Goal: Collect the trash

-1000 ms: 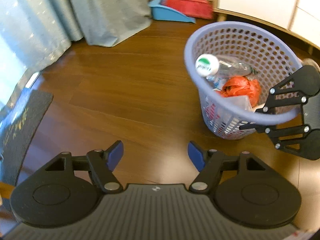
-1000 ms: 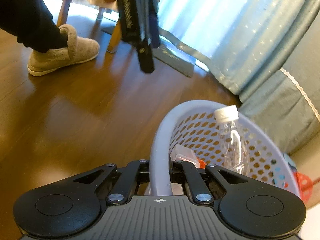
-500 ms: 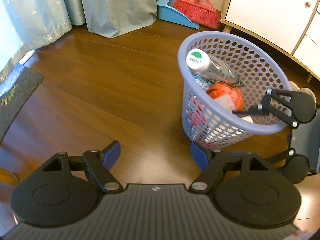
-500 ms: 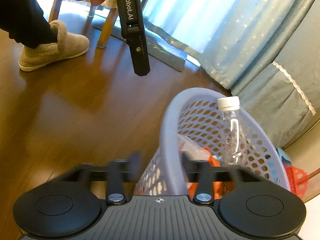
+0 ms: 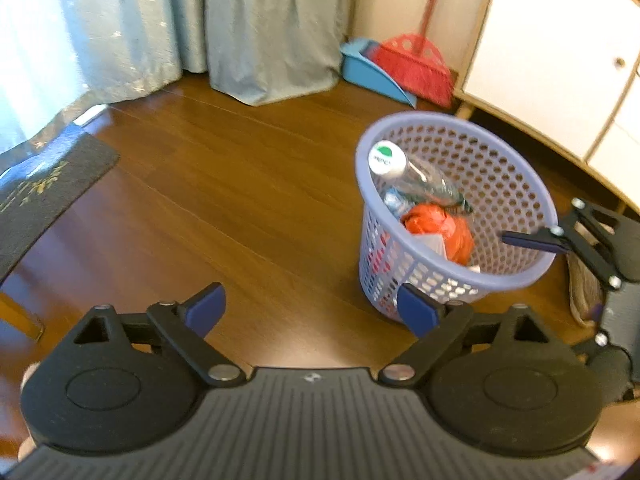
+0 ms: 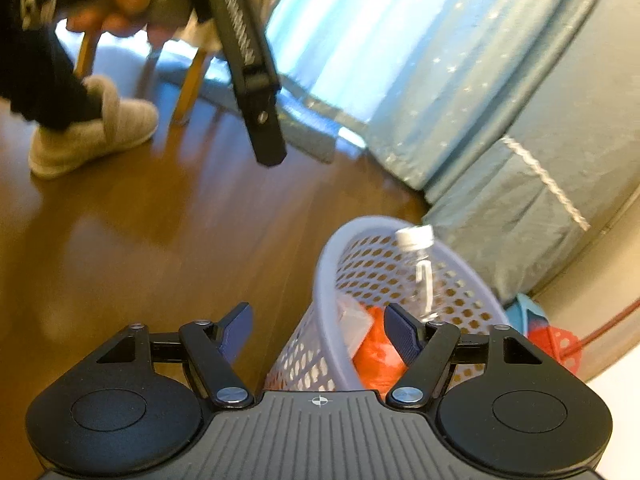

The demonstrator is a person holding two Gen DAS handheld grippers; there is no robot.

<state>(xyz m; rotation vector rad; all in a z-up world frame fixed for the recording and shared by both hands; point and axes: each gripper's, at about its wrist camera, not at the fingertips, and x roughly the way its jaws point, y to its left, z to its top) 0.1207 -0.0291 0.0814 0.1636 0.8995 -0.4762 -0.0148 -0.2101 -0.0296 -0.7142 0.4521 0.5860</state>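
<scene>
A lilac mesh basket [image 5: 505, 184] stands upright on the wooden floor. It holds a clear bottle [image 5: 420, 176] with a white cap, a crumpled orange bag [image 5: 436, 228] and other scraps. My left gripper [image 5: 312, 310] hovers over bare floor to the basket's left; its jaws are opening and nothing is between them. My right gripper [image 6: 320, 326] is open and straddles the basket's near rim [image 6: 326, 264] without pressing on it. One of its fingers [image 5: 528, 239] pokes over the rim. The bottle [image 6: 424, 280] leans against the far wall.
A red broom [image 5: 416, 68] and a blue dustpan [image 5: 372, 76] lean in the corner by a white cabinet [image 5: 560, 60]. Curtains [image 5: 120, 32] hang at the back, and a dark mat [image 5: 44, 184] lies at the left. A person's slippered foot [image 6: 92, 132] stands near chair legs [image 6: 192, 84].
My right gripper was shut on the basket's rim and has opened and let go; the tilted basket now stands upright. Both grippers have risen, and the left jaws have widened.
</scene>
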